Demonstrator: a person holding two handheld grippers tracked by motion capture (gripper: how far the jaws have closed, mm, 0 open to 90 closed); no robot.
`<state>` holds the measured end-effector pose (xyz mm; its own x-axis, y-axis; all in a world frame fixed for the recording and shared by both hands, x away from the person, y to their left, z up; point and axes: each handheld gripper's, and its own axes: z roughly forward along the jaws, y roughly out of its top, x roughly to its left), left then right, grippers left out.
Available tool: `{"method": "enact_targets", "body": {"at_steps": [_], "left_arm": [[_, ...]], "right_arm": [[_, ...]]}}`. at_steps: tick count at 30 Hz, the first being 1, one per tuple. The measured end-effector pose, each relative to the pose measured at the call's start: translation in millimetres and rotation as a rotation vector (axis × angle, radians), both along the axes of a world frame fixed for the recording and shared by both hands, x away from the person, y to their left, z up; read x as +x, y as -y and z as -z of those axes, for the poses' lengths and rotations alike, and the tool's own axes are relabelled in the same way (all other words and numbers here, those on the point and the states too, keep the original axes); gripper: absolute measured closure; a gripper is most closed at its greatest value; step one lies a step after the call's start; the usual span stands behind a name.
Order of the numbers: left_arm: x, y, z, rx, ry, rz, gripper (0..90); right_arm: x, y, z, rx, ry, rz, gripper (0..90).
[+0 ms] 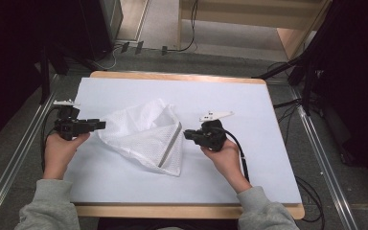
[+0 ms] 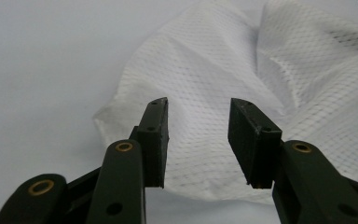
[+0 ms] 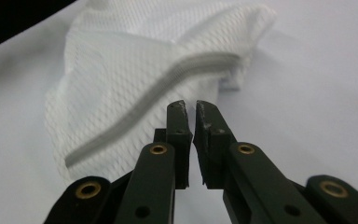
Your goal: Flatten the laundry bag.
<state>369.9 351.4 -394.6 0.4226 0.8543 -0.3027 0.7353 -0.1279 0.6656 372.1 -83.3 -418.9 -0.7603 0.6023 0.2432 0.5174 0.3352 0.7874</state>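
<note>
A white-covered wooden table (image 1: 278, 158) stands on grey floor (image 1: 9, 143), bearing a crumpled white mesh bag (image 1: 146, 136). The left gripper (image 1: 100, 124) gapes wide at the bag's edge; the right gripper (image 1: 188, 134) is nearly closed, empty.

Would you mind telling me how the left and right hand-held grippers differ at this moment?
The left hand-held gripper has its jaws spread wide; the right hand-held gripper has them nearly closed, with nothing between. The left points at the white mesh bag from its plain corner, the right from near the grey zip strip. Both hold nothing.
</note>
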Motion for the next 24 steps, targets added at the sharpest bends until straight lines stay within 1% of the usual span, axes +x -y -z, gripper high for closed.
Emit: {"method": "enact_targets", "body": {"at_steps": [2, 3, 4, 5, 9, 10, 11, 13, 16, 17, 20, 22, 24], "left_arm": [[-2.1, 6.2, -2.3, -0.018, 0.005, 0.017, 57.5], [-3.0, 10.9, -2.7, -0.019, 0.002, 0.032, 56.8], [-3.5, 13.9, -3.0, -0.011, 0.002, 0.043, 55.7], [-4.0, 18.3, -2.7, -0.007, 0.004, 0.051, 55.7], [-4.7, 37.6, -1.4, 0.001, 0.003, 0.101, 52.0], [-4.7, 44.2, -1.1, 0.01, 0.009, 0.121, 50.6], [-4.7, 44.2, -1.1, 0.01, 0.009, 0.121, 49.9], [-4.5, 54.0, -1.0, 0.014, 0.011, 0.145, 49.5], [-3.0, 67.5, -0.9, 0.018, 0.015, 0.175, 48.1], [-2.3, 72.1, -0.8, 0.027, 0.018, 0.187, 47.4], [0.4, 85.3, 1.3, 0.035, 0.021, 0.215, 45.5], [2.8, 94.0, 3.0, 0.043, 0.02, 0.234, 44.7], [5.2, 100.0, 4.0, 0.046, 0.018, 0.249, 44.1]], "right_arm": [[0.5, -10.6, -2.0, 0.006, 0.015, -0.016, 86.1], [1.3, -16.0, -2.1, -0.002, 0.014, -0.027, 86.2], [3.3, -26.4, -0.1, -0.007, 0.016, -0.043, 86.8], [3.3, -26.4, -0.1, -0.007, 0.016, -0.043, 86.8], [8.2, -43.1, 6.0, -0.033, 0.009, -0.067, 87.1], [9.7, -47.1, 8.6, -0.044, -0.002, -0.075, 87.1], [9.7, -47.1, 8.6, -0.044, -0.002, -0.075, 87.1], [9.5, -47.8, 8.5, -0.043, -0.008, -0.079, 87.1], [8.5, -45.2, 4.9, -0.031, -0.001, -0.083, 86.9], [7.7, -43.9, 3.5, -0.029, -0.002, -0.08, 86.7], [5.6, -38.0, 0.9, -0.033, 0.0, -0.087, 86.0], [3.8, -33.5, -0.4, -0.033, -0.007, -0.082, 85.5], [2.3, -28.7, -0.9, -0.038, -0.002, -0.079, 85.1]]}}
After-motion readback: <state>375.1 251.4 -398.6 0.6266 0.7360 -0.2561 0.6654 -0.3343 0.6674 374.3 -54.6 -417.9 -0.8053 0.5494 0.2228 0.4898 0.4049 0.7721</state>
